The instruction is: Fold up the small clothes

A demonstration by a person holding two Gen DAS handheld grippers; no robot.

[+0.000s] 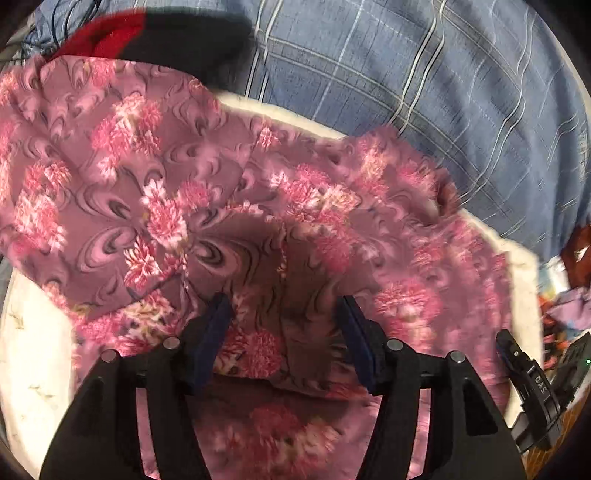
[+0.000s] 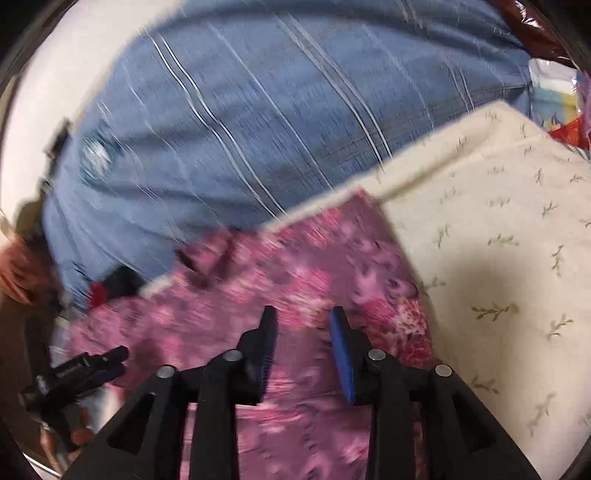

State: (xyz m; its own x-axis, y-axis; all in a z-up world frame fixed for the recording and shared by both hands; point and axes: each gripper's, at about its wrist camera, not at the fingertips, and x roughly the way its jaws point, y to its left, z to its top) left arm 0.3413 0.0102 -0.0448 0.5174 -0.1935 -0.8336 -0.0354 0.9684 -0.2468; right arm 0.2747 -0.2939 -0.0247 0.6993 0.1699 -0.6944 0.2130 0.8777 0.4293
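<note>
A pink and mauve flowered garment (image 1: 155, 192) lies rumpled across a cream leaf-print pad (image 1: 33, 354). My left gripper (image 1: 283, 301) hovers low over its near fold, open, with the blue pads well apart and cloth lying beneath them rather than pinched. In the right wrist view the same garment (image 2: 295, 280) is blurred. My right gripper (image 2: 303, 312) is open above it, a narrower gap between its fingers and nothing pressed between the pads. Each view catches the other gripper at its edge: the right one (image 1: 532, 380) and the left one (image 2: 85, 369).
The cream pad (image 2: 498, 240) rests on a blue plaid sheet (image 1: 406, 74) that fills the far side. A red and black garment (image 1: 147, 33) lies beyond the flowered one. Colourful items (image 1: 569, 295) are heaped at the right edge. A hand (image 2: 14, 266) shows at far left.
</note>
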